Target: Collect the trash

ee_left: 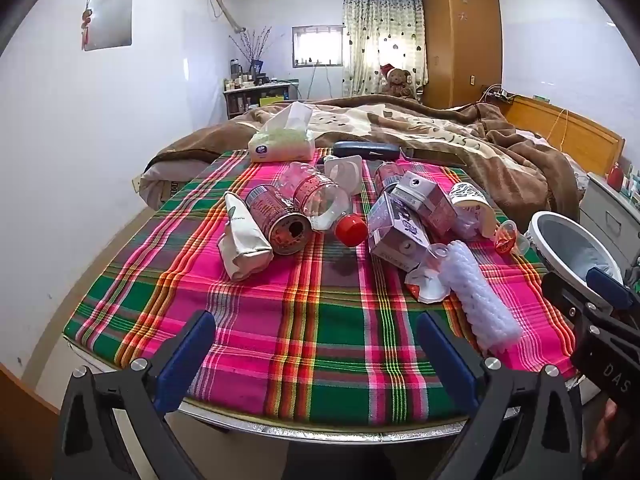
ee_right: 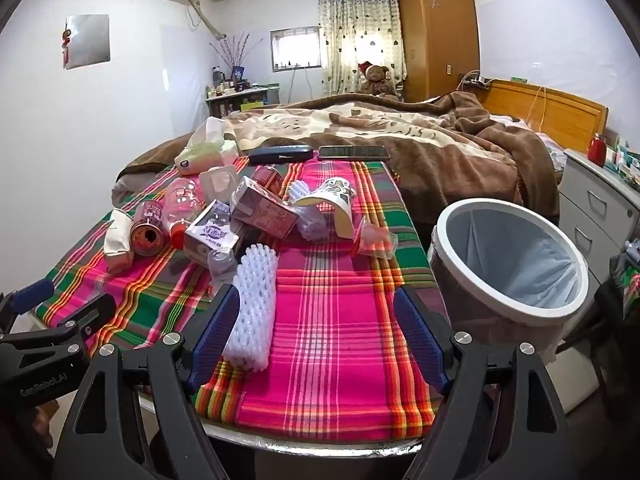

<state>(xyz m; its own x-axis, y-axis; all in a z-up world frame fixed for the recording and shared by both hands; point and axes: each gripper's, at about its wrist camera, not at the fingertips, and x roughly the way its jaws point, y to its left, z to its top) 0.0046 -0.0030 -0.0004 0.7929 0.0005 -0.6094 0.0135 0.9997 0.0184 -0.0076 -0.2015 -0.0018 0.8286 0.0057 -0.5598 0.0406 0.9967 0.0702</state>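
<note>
Both jaws stand wide, nothing between the pads. Left gripper (ee_left: pixel 316 354) hovers over bare plaid cloth at the near edge of the desk (ee_left: pixel 304 412); right gripper (ee_right: pixel 316 334) likewise, its left pad just beside the white foam net sleeve (ee_right: pixel 254 312).

Trash lies in a loose heap mid-desk: foam sleeve nearest; then two purple cartons (ee_right: pixel 214 236), overlapping; a clear bottle with red cap (ee_left: pixel 320 204); an open drink can (ee_left: pixel 280 224) on its side; a folded white pouch (ee_left: pixel 244 240); a paper cup (ee_right: pixel 340 204) tipped over; a crumpled clear wrapper (ee_right: pixel 374 242). Bin (ee_right: pixel 508 260), lined, mouth open, stands just off the desk's right edge.

Risks, as judged:
- Foam sleeve is soft and springy; a pinch near its end may let it fold or slip out on the way to the bin.
- Can and bottle lie on their sides and would likely roll if nudged, possibly off the left edge.
- Cartons lean on each other; pulling one may drag its neighbours.
- Phone (ee_right: pixel 354 153), dark case (ee_right: pixel 280 155) and tissue pack (ee_left: pixel 282 142) at the far edge are probably not trash; a careless sweep could take them.
- Bin sits close to the edge; a short release would drop trash to the floor.
</note>
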